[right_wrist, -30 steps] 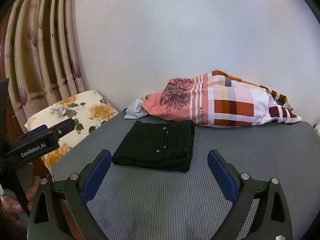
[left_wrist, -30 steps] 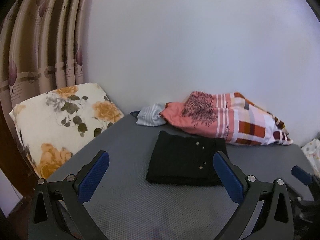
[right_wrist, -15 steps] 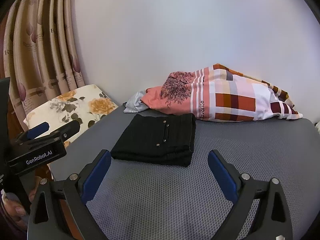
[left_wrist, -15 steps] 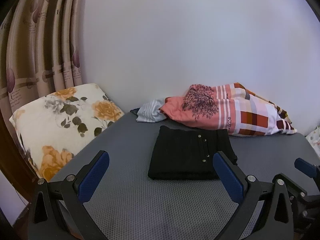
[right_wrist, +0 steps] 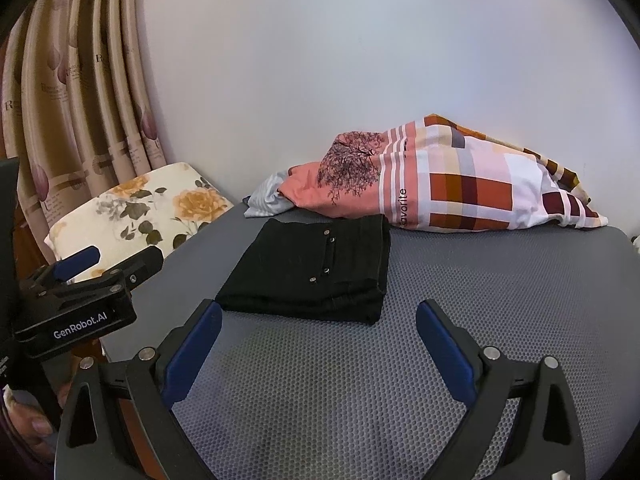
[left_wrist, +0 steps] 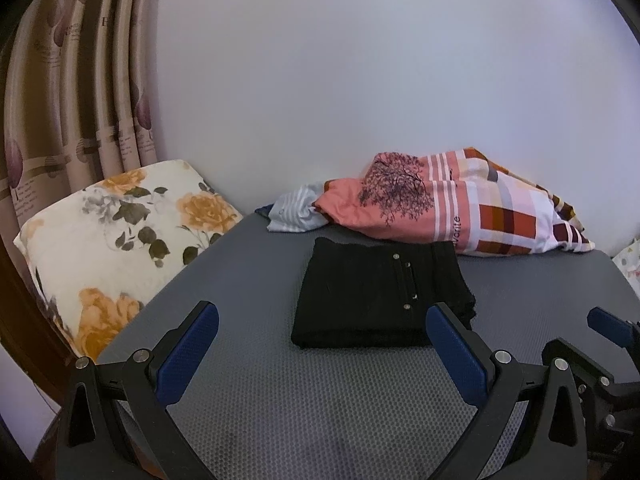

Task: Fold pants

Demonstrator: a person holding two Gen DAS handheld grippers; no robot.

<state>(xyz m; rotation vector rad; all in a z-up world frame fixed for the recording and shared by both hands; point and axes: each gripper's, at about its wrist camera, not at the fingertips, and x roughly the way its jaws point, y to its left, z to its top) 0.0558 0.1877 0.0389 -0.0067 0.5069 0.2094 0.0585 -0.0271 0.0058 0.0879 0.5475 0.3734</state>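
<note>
Hovering low over the grey mat (left_wrist: 256,412), the left tool (left_wrist: 322,344) has its blue-padded fingers (left_wrist: 188,350) spread wide apart and grips nothing; the mat's honeycomb texture shows bare between them. The right tool (right_wrist: 318,344) is the same: jaws fully spread, empty, held above the near part of the grey mat (right_wrist: 500,288). In the right wrist view the left tool (right_wrist: 76,292) appears at the left edge, with fingers of the person's hand (right_wrist: 28,426) wrapped round its handle below. In the left wrist view part of the right tool (left_wrist: 604,344) shows at the right edge.

Just beyond both tools lie the black pants (left_wrist: 380,300), folded into a compact, stacked rectangle with small metal buttons along one seam, flat on the mat and clear of either tool's fingers. In the right wrist view the black pants (right_wrist: 312,268) sit left of centre.

Behind them, against the white wall (left_wrist: 360,80), is a bundled orange, white and plaid cloth (left_wrist: 460,208) with a tree print, its front edge touching or nearly touching the pants, and a pale striped garment (left_wrist: 296,212) tucked beside it. To the left stands a floral cushion (left_wrist: 112,240) in front of a beige curtain (left_wrist: 80,92)
</note>
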